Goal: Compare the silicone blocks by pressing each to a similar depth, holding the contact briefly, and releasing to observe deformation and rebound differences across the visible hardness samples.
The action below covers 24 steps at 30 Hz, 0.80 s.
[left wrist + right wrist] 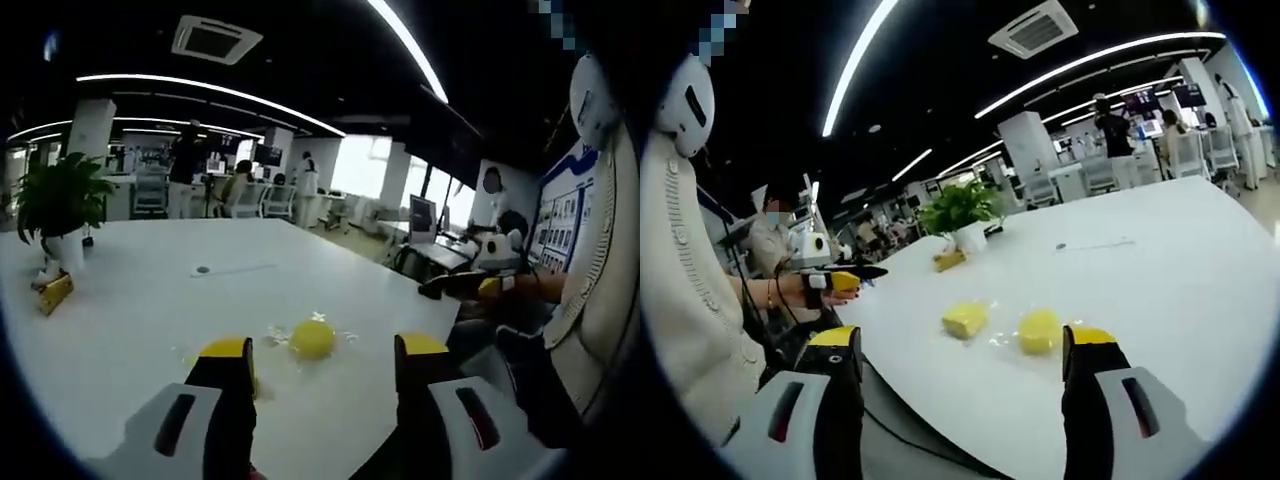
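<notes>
In the left gripper view, a rounded yellow silicone block (312,338) lies on crinkled clear film on the white table (150,300). My left gripper (322,350) hovers just short of it, open, with the block between the yellow-tipped jaws and apart from them. A second yellow piece (256,378) peeks out beside the left jaw. In the right gripper view, two yellow blocks lie side by side: a squarish one (964,320) and a rounder one (1039,330). My right gripper (962,342) stands open before them, holding nothing.
A potted plant (60,200) (960,212) and a small yellow object (55,293) (950,260) stand further along the table. The other gripper, held in a hand, shows off the table's edge (480,285) (840,278). A white sleeve (680,260), chairs and desks surround it.
</notes>
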### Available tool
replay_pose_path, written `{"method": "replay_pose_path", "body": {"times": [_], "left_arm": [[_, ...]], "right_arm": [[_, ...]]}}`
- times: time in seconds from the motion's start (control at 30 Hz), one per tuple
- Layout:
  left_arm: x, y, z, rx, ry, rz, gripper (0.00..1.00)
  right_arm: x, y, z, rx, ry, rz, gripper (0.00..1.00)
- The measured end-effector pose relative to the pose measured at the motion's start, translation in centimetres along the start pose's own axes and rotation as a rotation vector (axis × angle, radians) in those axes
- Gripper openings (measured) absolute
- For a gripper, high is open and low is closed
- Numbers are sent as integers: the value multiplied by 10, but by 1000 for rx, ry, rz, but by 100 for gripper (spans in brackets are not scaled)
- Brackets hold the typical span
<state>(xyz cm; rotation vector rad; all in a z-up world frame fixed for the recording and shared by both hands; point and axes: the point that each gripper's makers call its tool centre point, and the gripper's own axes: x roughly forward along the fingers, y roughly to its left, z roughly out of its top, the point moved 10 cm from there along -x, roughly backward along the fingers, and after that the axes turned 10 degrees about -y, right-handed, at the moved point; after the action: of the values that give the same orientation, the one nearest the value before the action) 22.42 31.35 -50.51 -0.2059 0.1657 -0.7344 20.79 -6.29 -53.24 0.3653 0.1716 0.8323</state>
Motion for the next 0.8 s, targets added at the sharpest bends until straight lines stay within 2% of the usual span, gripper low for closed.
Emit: {"method": "replay_pose_path", "body": {"times": [0.17, 0.27, 0.43, 0.5, 0.53, 0.6, 0.7, 0.8], "left_arm": [[3, -2, -3, -8, 22, 4, 55], [5, 0, -4, -26, 5, 23, 53], [14, 0, -7, -163, -38, 43, 51], [20, 3, -10, -232, -30, 58, 49], [24, 4, -10, -271, -60, 51, 48], [31, 4, -11, -367, -66, 60, 45], [43, 6, -13, -413, -69, 78, 45], [54, 7, -15, -524, -83, 102, 49]], "right_arm": [[-4, -3, -1, 8, -10, -2, 74], [-6, -4, -3, 13, -6, -3, 73], [-9, -8, -2, 20, -14, -17, 73], [-11, -11, -1, 20, -18, -19, 72], [-12, -12, -1, 21, -18, -21, 72], [-13, -15, -1, 22, -18, -26, 72], [-15, -19, 0, 26, -23, -31, 72], [-16, -21, -1, 31, -20, -35, 72]]}}
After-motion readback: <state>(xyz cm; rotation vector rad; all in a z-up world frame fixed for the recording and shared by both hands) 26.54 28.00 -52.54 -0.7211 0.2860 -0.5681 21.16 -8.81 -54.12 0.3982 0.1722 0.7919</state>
